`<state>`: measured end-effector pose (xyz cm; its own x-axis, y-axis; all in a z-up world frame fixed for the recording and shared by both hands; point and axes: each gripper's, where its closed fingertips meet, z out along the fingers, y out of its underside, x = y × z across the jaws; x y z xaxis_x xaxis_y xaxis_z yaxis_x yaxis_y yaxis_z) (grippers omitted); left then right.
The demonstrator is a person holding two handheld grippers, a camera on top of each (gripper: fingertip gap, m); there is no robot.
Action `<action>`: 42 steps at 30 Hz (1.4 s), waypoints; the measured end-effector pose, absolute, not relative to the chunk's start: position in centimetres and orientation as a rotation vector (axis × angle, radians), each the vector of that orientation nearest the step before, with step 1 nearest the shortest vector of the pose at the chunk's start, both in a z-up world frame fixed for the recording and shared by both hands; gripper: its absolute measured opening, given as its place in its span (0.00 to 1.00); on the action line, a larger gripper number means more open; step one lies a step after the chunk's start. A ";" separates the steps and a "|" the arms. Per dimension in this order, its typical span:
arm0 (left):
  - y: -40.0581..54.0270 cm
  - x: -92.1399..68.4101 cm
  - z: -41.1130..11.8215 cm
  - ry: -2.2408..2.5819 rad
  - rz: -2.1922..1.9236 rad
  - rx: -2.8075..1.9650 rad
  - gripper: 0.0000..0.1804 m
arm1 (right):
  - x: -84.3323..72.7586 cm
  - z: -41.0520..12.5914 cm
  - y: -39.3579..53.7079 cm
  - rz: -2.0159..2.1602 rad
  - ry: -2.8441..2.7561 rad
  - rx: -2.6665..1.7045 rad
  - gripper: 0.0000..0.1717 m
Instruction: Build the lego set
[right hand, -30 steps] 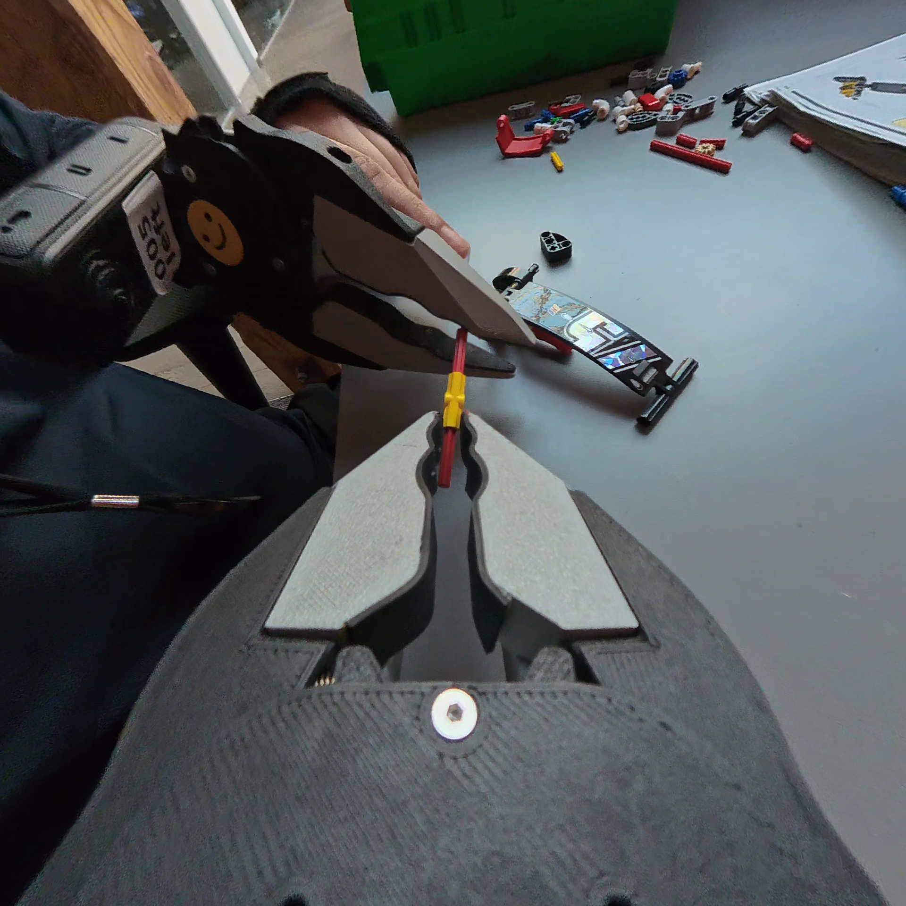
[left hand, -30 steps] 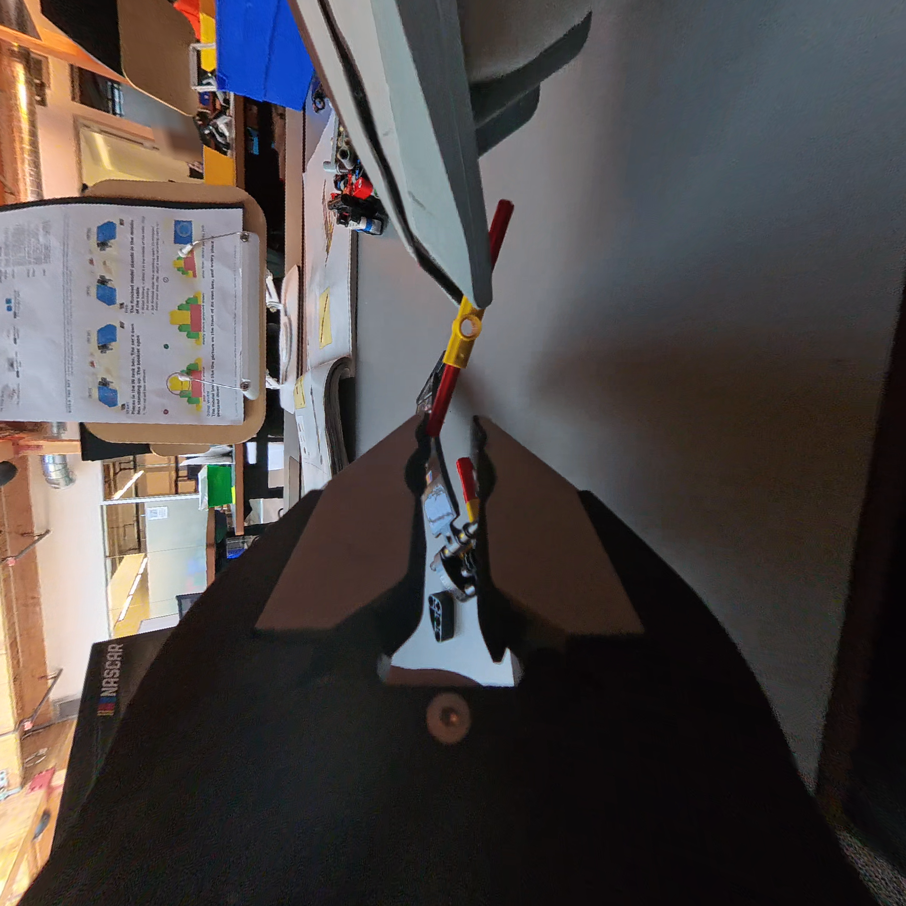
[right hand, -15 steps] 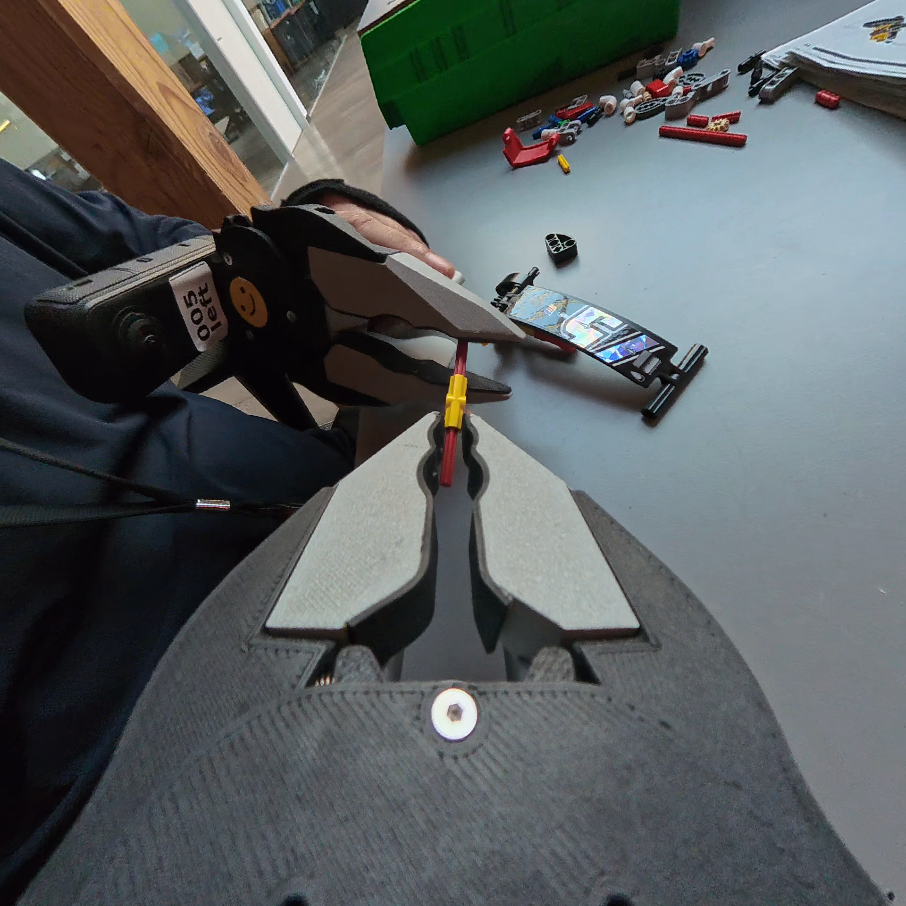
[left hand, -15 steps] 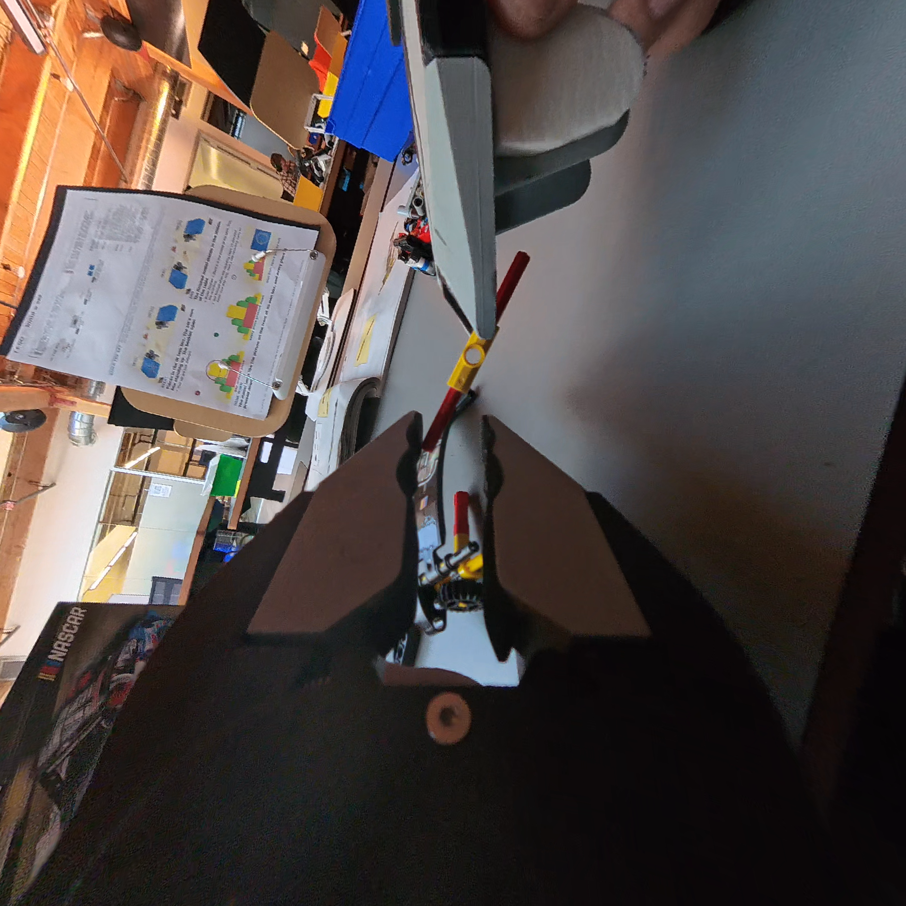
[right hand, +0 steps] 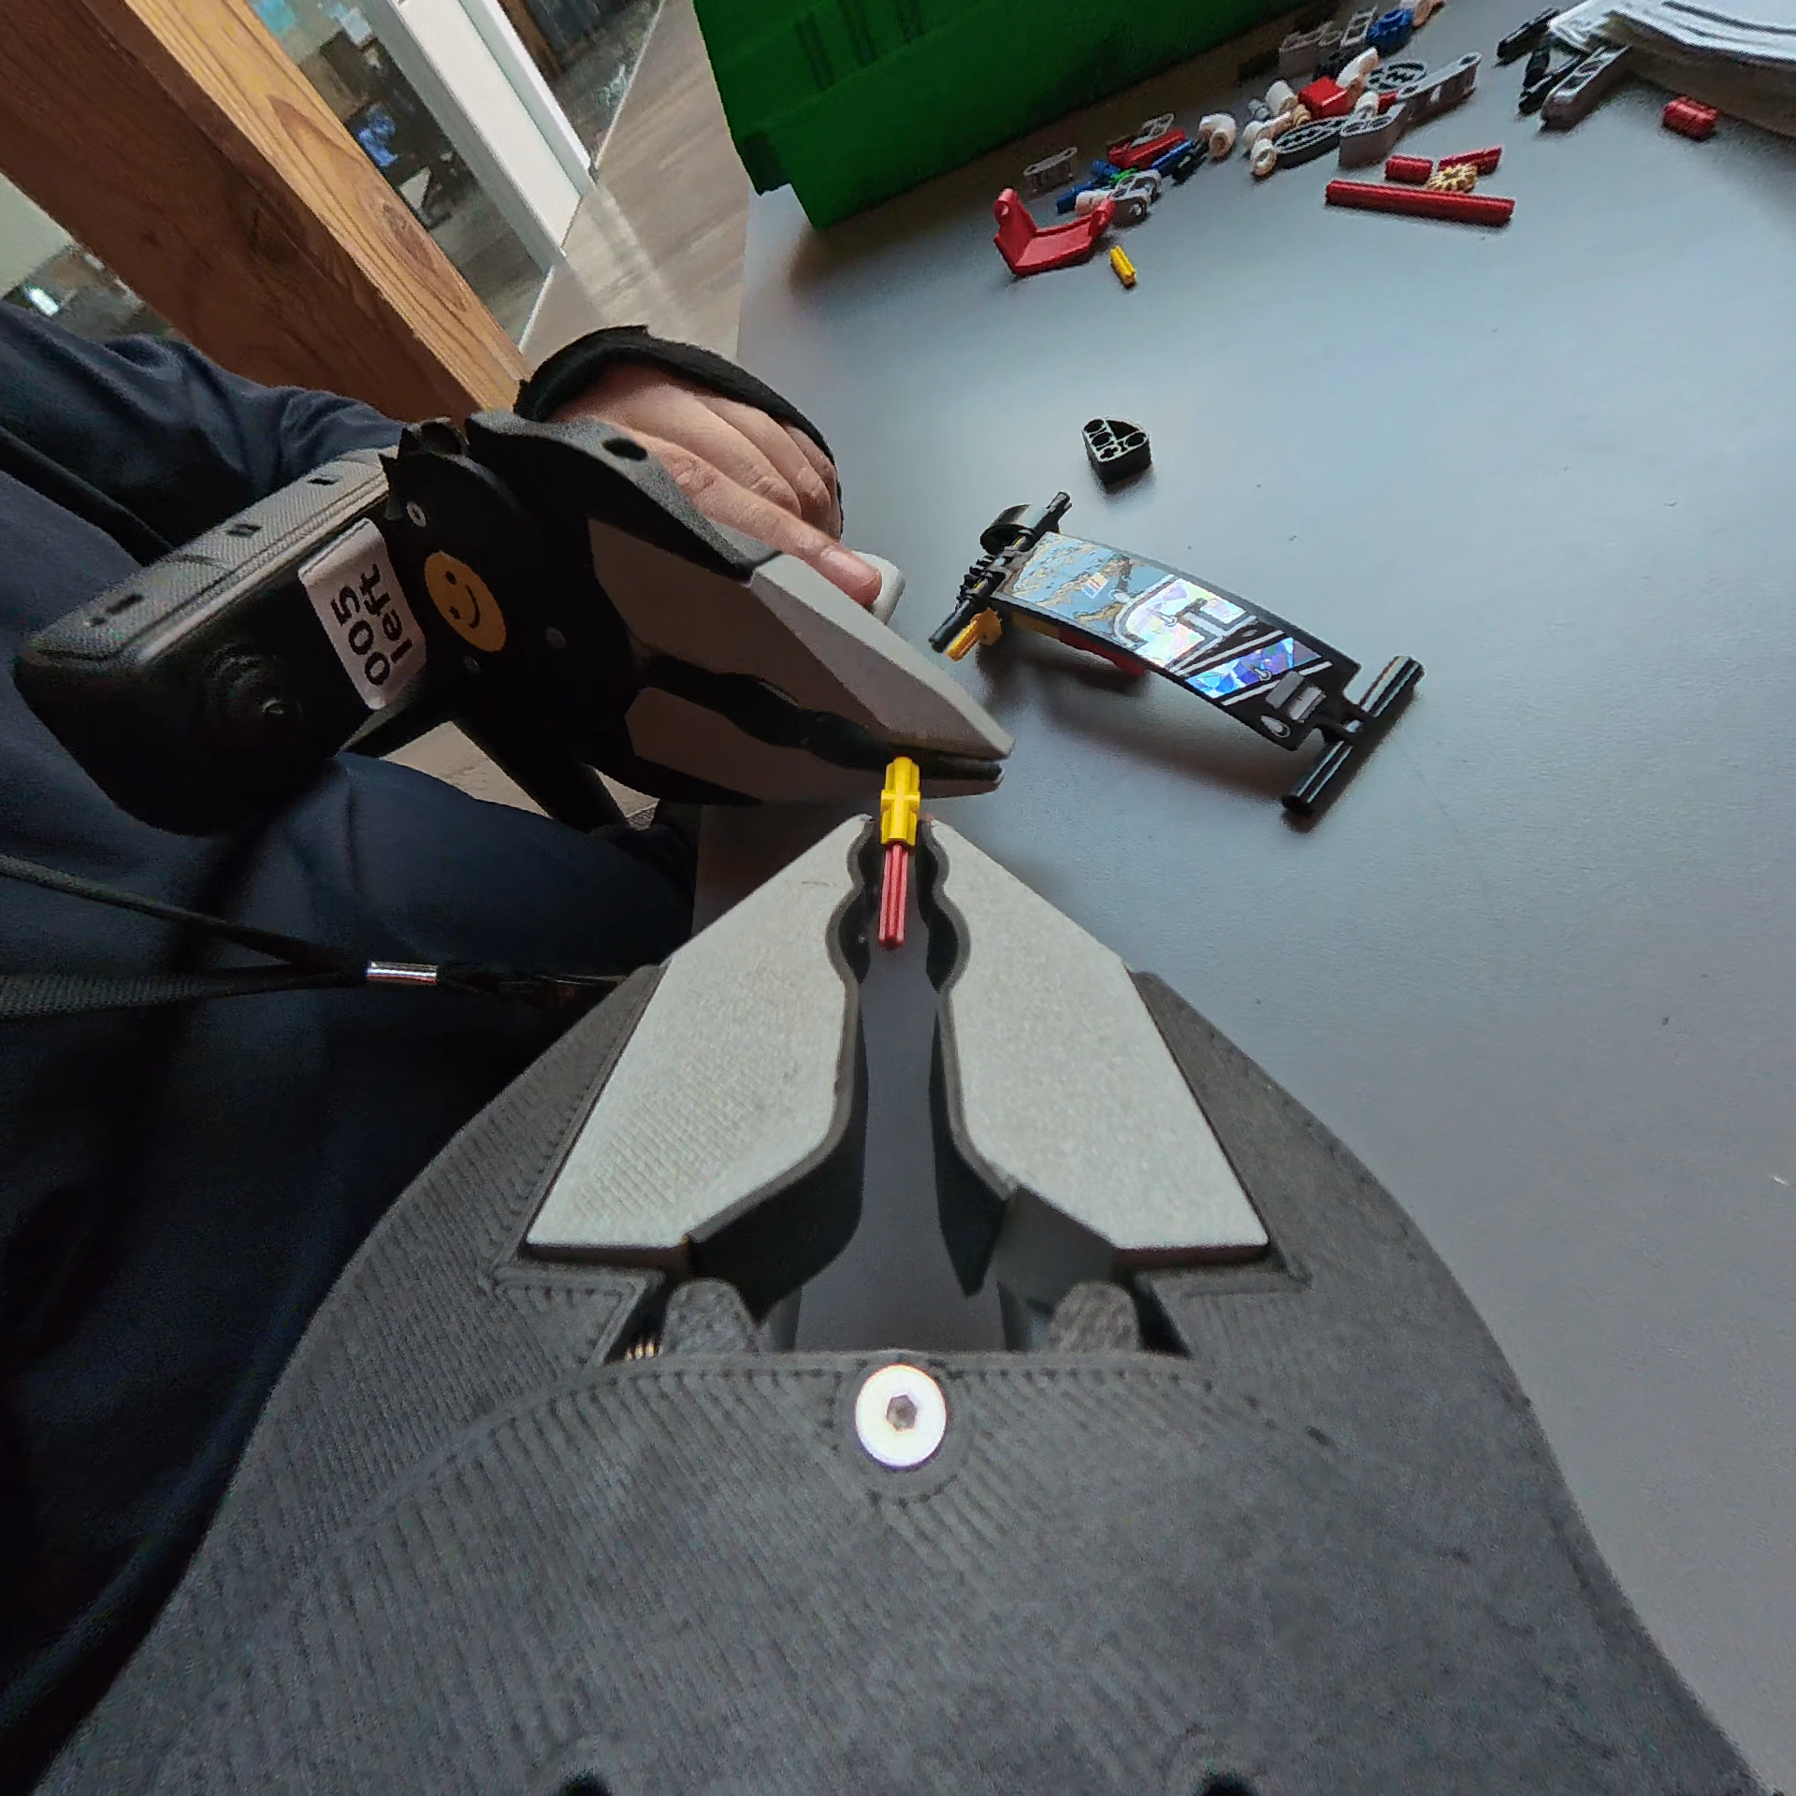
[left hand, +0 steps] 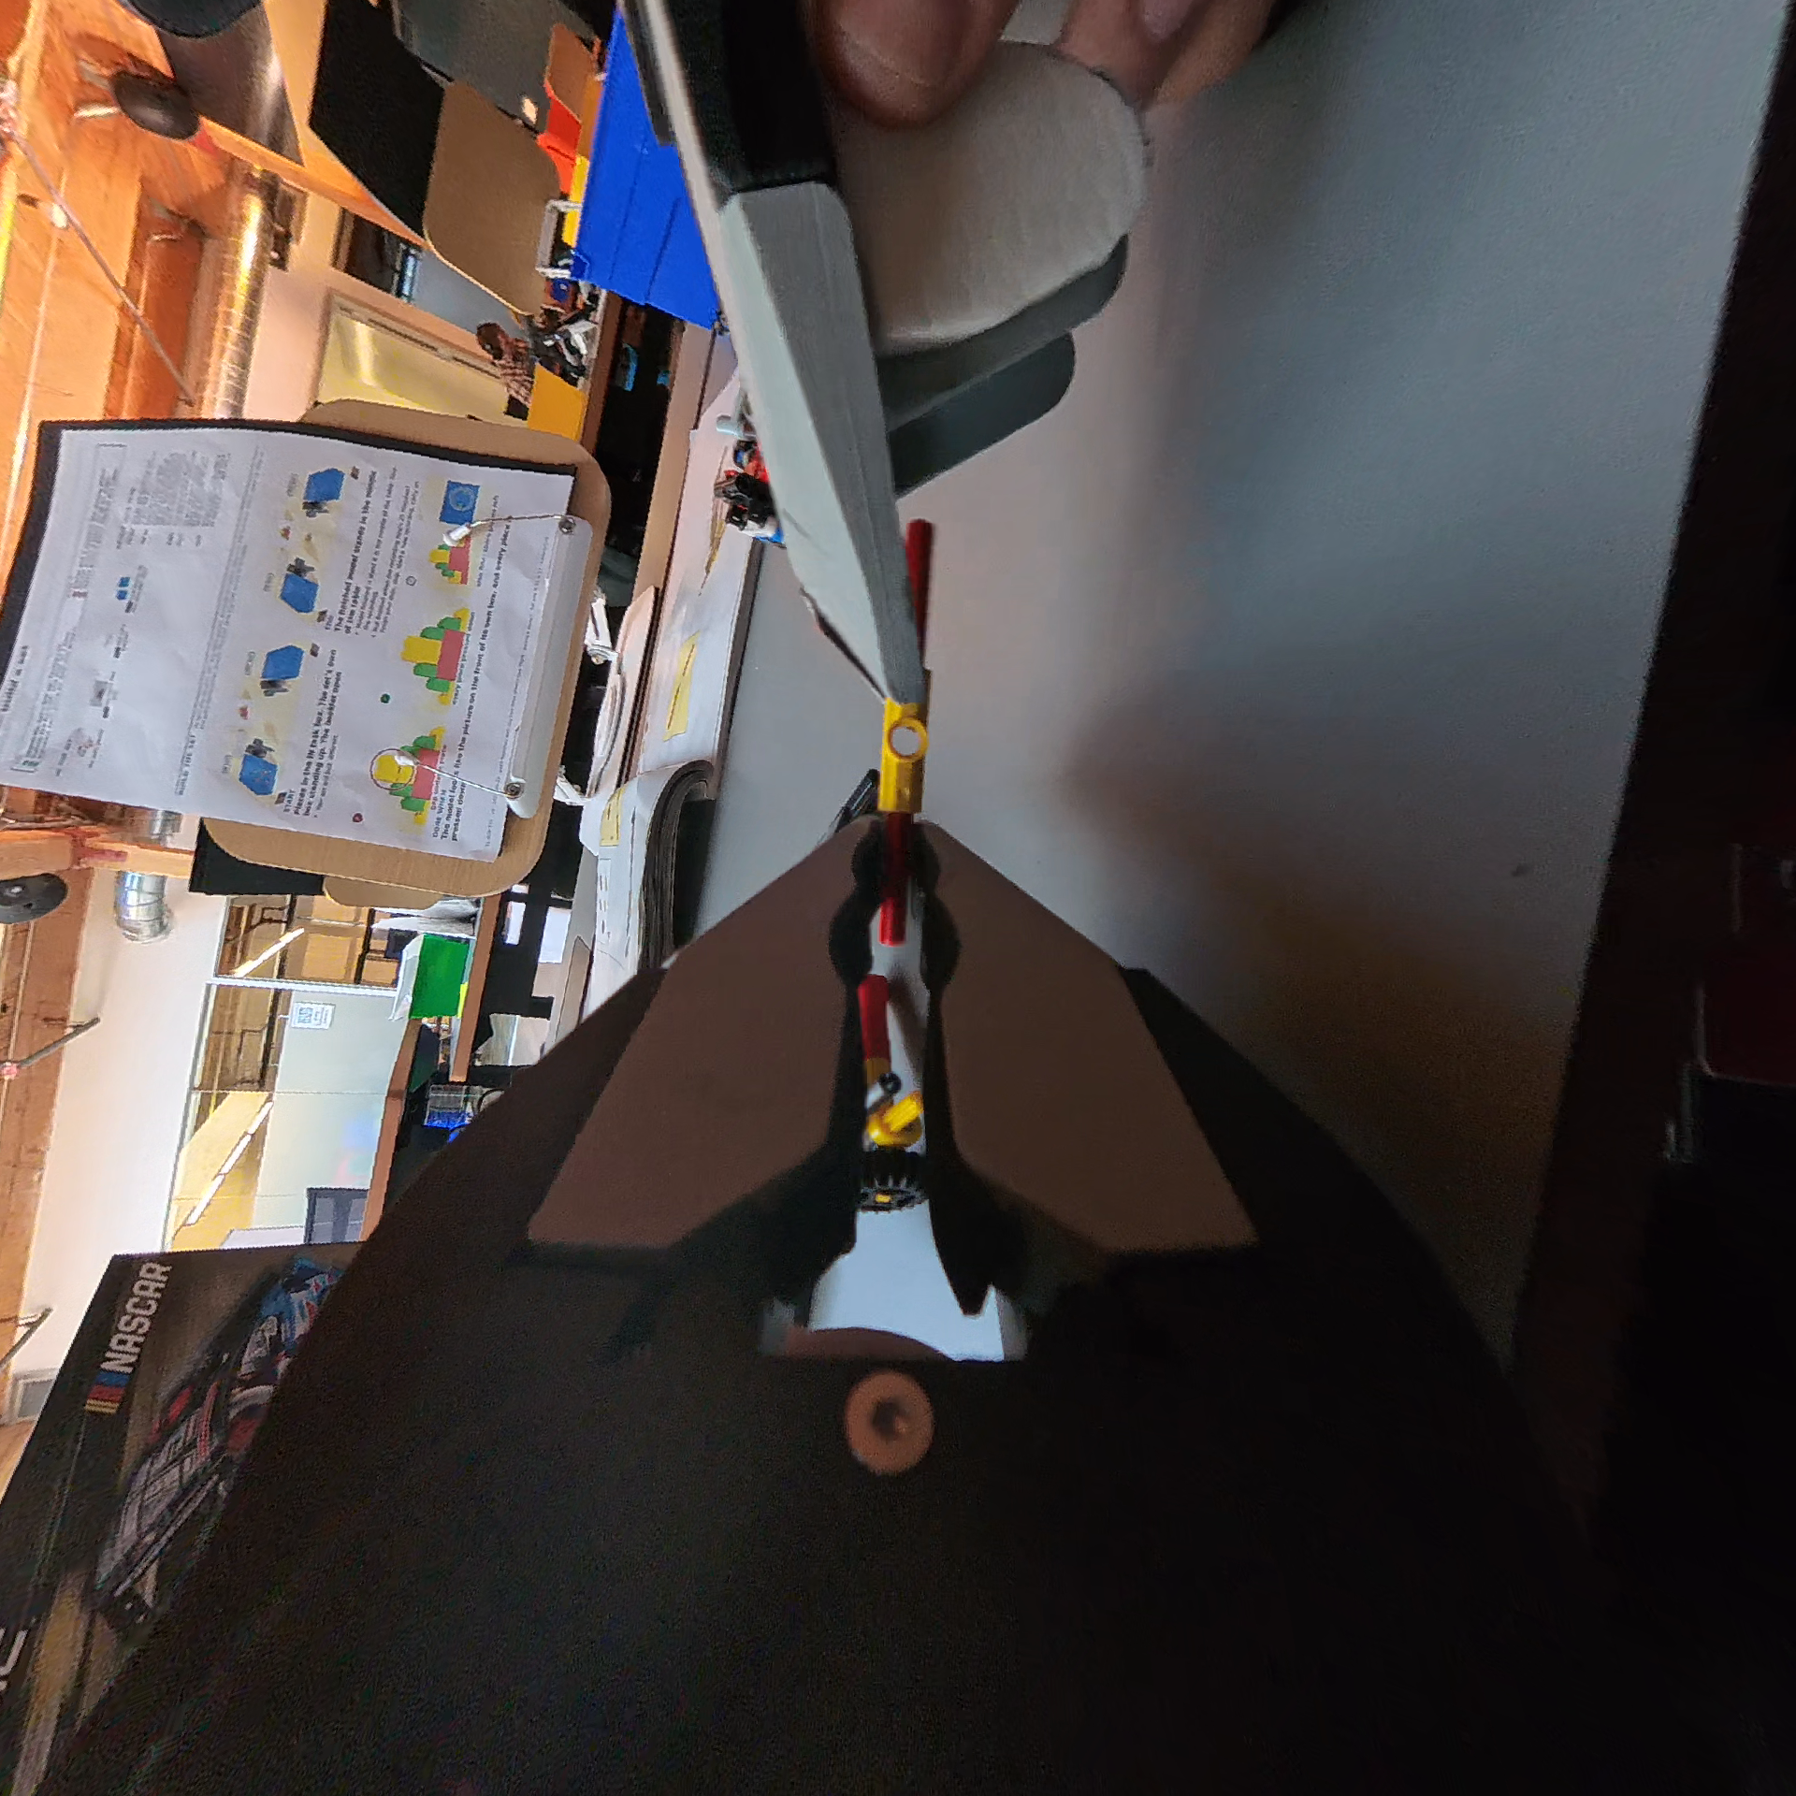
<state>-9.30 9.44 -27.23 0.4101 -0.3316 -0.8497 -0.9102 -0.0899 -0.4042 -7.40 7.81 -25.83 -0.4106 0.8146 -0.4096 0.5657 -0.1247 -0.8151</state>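
Right wrist view — both grippers' fingers point(right hand: 846, 865) clenched on one red axle point(right hand: 892, 894) — yellow connector point(right hand: 899, 802) between.

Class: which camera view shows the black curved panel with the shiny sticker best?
The right wrist view: the curved panel lies whole on the grey table. The left wrist view shows only slivers between its own fingers.

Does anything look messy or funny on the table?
Yes. Small toy building pieces lie scattered loose beside the green bin, and a black curved panel lies alone nearer the claws. Both claws, left claw and right claw, pinch one red axle with a yellow connector.
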 end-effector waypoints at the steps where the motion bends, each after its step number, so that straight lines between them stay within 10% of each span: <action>1: 9.5 -9.3 -27.3 1.111 0.712 -1.644 0.00 | -7.4 -25.7 7.9 1.562 -1.895 -1.554 0.02; 42: 9.1 -10.7 -27.0 1.076 0.658 -1.700 0.01 | -7.7 -25.0 8.2 1.263 -1.857 -1.289 0.01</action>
<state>-10.69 9.13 -27.03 0.4608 -0.3546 -0.8136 -0.8858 -0.1270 -0.4463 -7.67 8.24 -24.95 -0.3928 0.9167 -0.0733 0.4050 0.1009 -0.9087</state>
